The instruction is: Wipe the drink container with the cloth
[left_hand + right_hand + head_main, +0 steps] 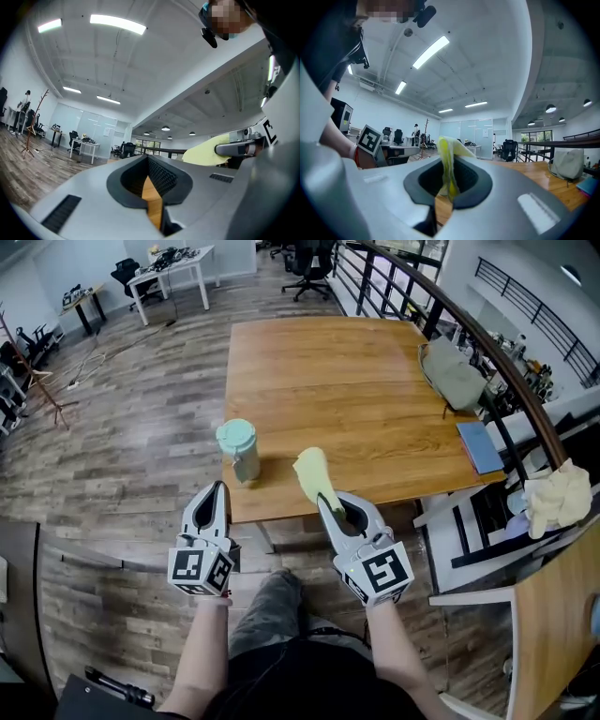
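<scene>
Cup (238,448) at table's (356,381) near edge: seemed light, tippy, best held mid-body; left claw (218,488) closed, empty; right claw (328,502) pinched limp cloth (314,472).

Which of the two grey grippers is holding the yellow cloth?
The right gripper: the yellow cloth is pinched between its jaws, while the left gripper is shut and empty.

Drink container (238,448) sitting on the table (366,371) near its front-left corner, cloth (312,472) standing just right of it in the right gripper (324,499), left gripper (218,487) hovering before the container, bag (453,374) and book (480,446) lying along the table's right side.
</scene>
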`<state>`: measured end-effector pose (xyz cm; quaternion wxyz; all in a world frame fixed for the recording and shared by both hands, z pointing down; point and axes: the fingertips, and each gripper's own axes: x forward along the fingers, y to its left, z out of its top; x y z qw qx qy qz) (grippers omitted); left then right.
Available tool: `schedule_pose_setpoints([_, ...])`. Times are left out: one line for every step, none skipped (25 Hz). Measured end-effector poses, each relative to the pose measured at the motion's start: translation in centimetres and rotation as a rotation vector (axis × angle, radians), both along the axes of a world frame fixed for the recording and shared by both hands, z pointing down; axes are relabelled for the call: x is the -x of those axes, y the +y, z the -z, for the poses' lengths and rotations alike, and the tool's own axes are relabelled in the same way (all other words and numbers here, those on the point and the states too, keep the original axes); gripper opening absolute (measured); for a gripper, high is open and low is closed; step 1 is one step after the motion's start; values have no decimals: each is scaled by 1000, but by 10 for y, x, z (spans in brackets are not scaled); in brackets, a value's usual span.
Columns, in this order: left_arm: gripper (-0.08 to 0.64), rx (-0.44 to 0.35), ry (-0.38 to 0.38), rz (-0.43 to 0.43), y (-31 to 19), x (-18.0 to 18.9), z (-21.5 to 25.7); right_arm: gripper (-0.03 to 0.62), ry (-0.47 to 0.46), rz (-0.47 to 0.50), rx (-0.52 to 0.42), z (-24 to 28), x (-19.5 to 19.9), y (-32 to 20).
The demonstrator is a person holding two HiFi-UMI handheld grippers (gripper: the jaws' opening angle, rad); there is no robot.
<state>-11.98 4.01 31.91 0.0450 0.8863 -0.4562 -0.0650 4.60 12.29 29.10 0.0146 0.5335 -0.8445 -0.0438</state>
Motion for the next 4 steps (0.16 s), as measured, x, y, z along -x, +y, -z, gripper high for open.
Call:
schedule_pose_setpoints([-4,-10,1,-7,3,0,4,23,-1,-3,-7,3,0,2])
schedule_pose_setpoints([-3,-21,0,-14,7,0,8,23,-4,-8,-13,5,1,3])
schedule_pose_setpoints([-5,-30,-2,-22,10,0,12,23,-8,-13,-19,7,1,5])
schedule_pose_setpoints([-5,-40,-6,-30,14,0,15,23,-13,-18,-24,10,1,6])
